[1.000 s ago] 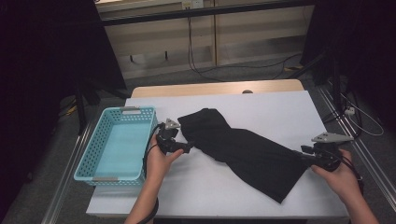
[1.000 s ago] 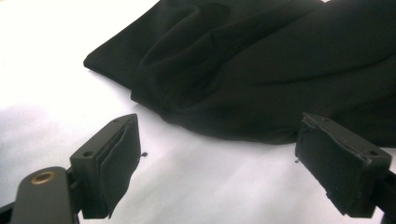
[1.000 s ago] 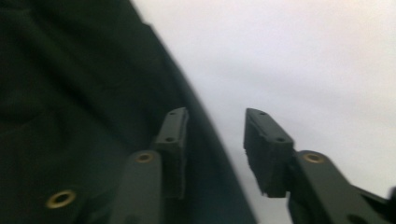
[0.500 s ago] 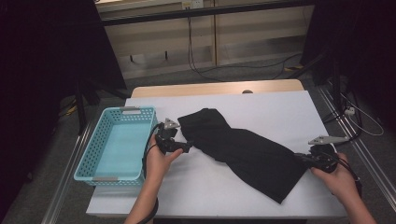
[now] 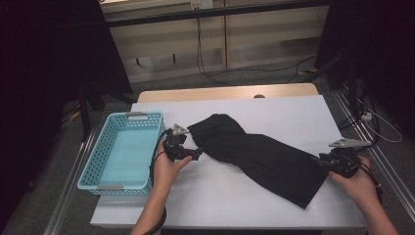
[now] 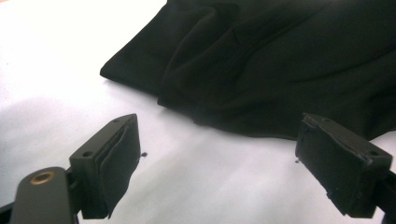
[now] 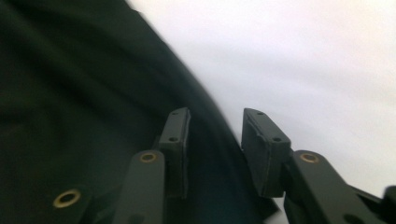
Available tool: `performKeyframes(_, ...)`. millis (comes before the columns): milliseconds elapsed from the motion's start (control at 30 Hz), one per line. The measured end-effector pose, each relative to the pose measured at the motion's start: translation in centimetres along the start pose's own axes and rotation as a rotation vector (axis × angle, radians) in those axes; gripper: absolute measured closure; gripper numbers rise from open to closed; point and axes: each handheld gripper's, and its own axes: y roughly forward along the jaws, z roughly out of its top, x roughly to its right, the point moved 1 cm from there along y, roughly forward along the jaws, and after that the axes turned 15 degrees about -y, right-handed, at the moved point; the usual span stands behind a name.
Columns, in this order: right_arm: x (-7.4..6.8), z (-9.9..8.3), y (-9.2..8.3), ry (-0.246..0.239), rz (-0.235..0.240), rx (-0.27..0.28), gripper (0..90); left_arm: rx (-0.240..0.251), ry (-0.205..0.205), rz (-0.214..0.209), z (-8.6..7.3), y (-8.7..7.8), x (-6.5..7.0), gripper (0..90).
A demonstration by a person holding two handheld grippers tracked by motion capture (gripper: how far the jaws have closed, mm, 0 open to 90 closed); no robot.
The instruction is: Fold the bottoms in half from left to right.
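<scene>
A long black cloth [image 5: 264, 156] lies slantwise across the white table [image 5: 220, 205], crumpled at its upper left end. My left gripper [image 5: 195, 152] rests on the table just left of that end. Its jaws stand wide open and the cloth's folds [image 6: 261, 70] lie just beyond them [image 6: 219, 126]. My right gripper [image 5: 318, 160] is at the cloth's right edge. Its jaws [image 7: 217, 116] have just been opening and stand a little apart. The cloth's edge [image 7: 93, 93] runs under and between them, and the pads do not press on it.
A light blue perforated basket [image 5: 93, 161] stands on the table's left side, close behind my left hand. White table shows in front of the cloth and behind it. Cables trail on the floor beyond the table's far edge.
The right gripper has shifted slightly at the cloth's right edge. The left gripper and the cloth lie as before.
</scene>
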Motion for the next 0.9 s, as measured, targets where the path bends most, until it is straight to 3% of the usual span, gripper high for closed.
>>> performKeyframes(100,-1.6,1.0,0.0,-0.036,0.023,0.021,53.3,-0.008,0.000,-0.002,0.0,0.0,0.0,14.1)
performKeyframes(133,-3.0,1.8,0.2,-0.061,0.056,0.036,50.2,-0.001,0.001,0.000,0.0,0.0,0.0,14.1)
performKeyframes(167,-3.0,1.8,0.2,-0.061,0.056,0.036,50.2,-0.001,0.001,0.000,0.0,0.0,0.0,14.1)
performKeyframes(267,-5.7,3.2,0.8,-0.106,0.135,0.072,49.5,-0.002,0.010,0.003,0.0,-0.1,0.1,14.1)
performKeyframes(333,-6.4,3.5,1.0,-0.113,0.157,0.076,49.0,-0.003,0.010,0.002,0.0,-0.1,0.1,14.1)
performKeyframes(367,-7.5,4.0,1.4,-0.129,0.181,0.088,44.4,-0.003,0.012,0.002,0.0,-0.1,0.1,14.0)
performKeyframes(600,-9.8,4.7,2.2,-0.157,0.234,0.112,35.5,-0.007,0.012,0.002,0.0,-0.1,0.0,13.8)
performKeyframes(633,-10.5,5.0,2.3,-0.196,0.242,0.103,33.5,-0.006,0.012,0.002,0.0,-0.1,0.0,13.7)
performKeyframes(733,-11.1,5.3,2.3,-0.216,0.243,0.107,33.9,-0.010,0.009,0.001,-0.1,-0.1,0.0,13.5)
performKeyframes(900,-12.8,6.0,2.5,-0.251,0.260,0.130,51.4,-0.008,0.003,0.005,-0.2,-0.4,-0.1,13.1)
